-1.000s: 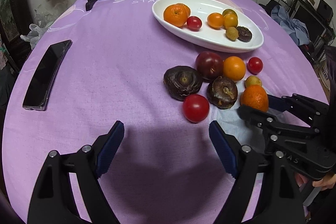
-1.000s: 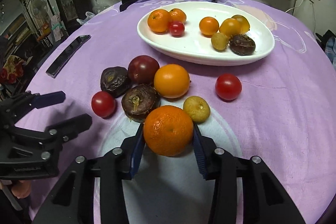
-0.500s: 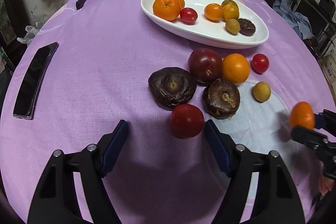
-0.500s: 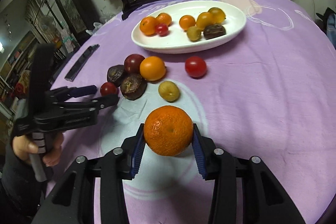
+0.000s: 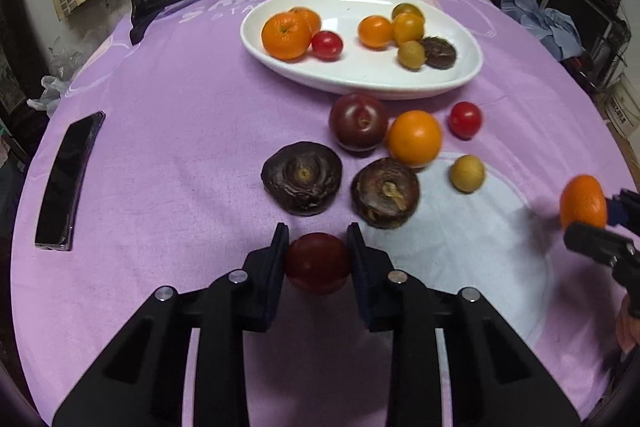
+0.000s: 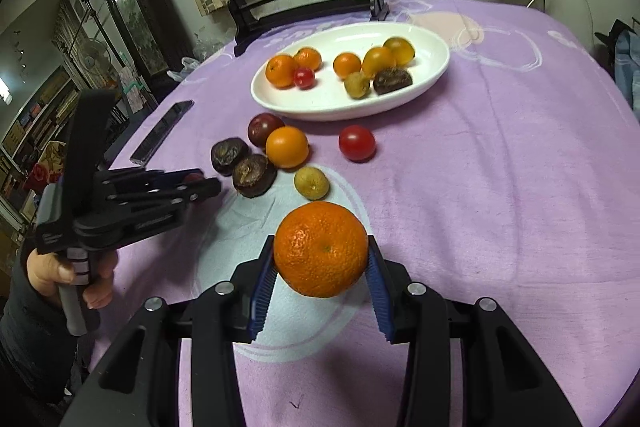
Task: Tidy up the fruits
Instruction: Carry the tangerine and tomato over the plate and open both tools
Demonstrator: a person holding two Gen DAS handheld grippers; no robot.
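a: which step is going on?
b: both loads are being gathered. the left tool (image 5: 318, 259), jaws just closing, is pinching a tomato (image 5: 318, 263) on the near bench (image 5: 160, 131); the right tool (image 6: 321, 267) is gripping a tangerine (image 6: 321, 249).
a: next?
b: probably carrying both to the far plate (image 5: 360, 83).
a: any writing?
b: cloth lettering (image 5: 224, 7) is reading "smil", the rest unclear.

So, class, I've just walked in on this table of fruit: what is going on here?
A person holds a gripper in each hand and is sorting fruit towards the white dish. The left gripper has just been closing and now clamps a red tomato near the table's front edge. The right gripper holds a mandarin clear of the purple cloth. Eight fruits lie in the dish; six more wait on the cloth.
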